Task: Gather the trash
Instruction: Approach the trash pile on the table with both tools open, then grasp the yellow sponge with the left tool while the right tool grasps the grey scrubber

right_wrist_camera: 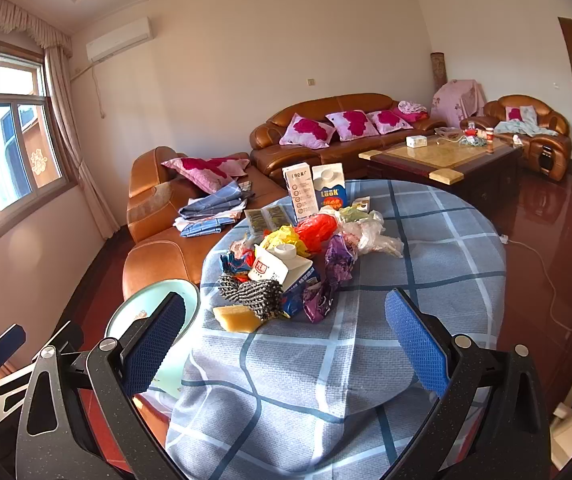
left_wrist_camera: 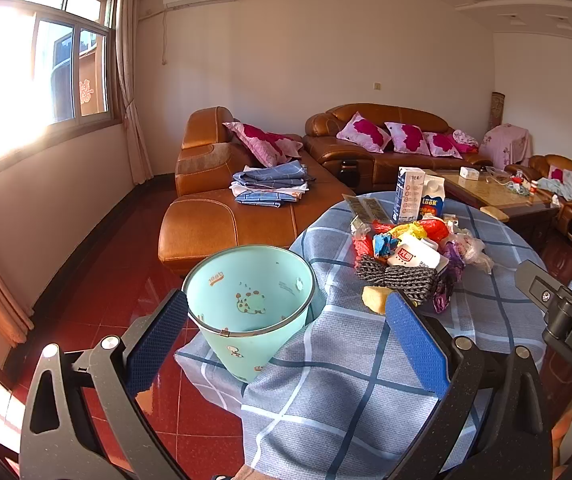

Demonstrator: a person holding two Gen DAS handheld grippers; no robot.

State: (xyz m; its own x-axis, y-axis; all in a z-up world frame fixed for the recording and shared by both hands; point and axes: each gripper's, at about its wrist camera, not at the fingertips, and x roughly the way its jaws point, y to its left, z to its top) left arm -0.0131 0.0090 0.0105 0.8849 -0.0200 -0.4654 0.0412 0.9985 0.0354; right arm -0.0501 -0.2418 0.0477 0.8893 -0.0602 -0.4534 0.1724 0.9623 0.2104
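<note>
Trash (right_wrist_camera: pixel 286 264) lies heaped near the middle of the round table (right_wrist_camera: pixel 446 248) with its blue checked cloth — crumpled plastic bags, a tipped white carton (right_wrist_camera: pixel 281 266), a grey woven scrap (right_wrist_camera: pixel 253 294) and a yellow sponge (right_wrist_camera: pixel 237 319) at the near edge of the pile. Two cartons (right_wrist_camera: pixel 314 194) stand upright just behind it. The mint-green bin (left_wrist_camera: pixel 245 308) stands on the floor just beside the table's left edge, its mouth open and, as far as the left wrist view shows, with nothing inside.

Both tools hang over the near side of the table, short of the pile. The left gripper (left_wrist_camera: pixel 286 336) has its blue pads spread wide with nothing between them, and it points between the bin and the heap. The right gripper (right_wrist_camera: pixel 286 340) is likewise spread and bare, aimed at the pile's near side.

Nothing seems collected yet, so the first pick is the step in hand. The sponge looks the best start: it lies nearest, apart from the tangle, and should give a little under the pads. Come in low and level so the fingers straddle it without catching the cloth, which has loose folds near the table's edge. The bags behind are slippery and likely to drag neighbours along — pinch a bunched part, lift slowly, and watch the upright cartons, which could topple. Since the bin sits to the left and below the tabletop, carry each piece clear of the rim before releasing.
</note>
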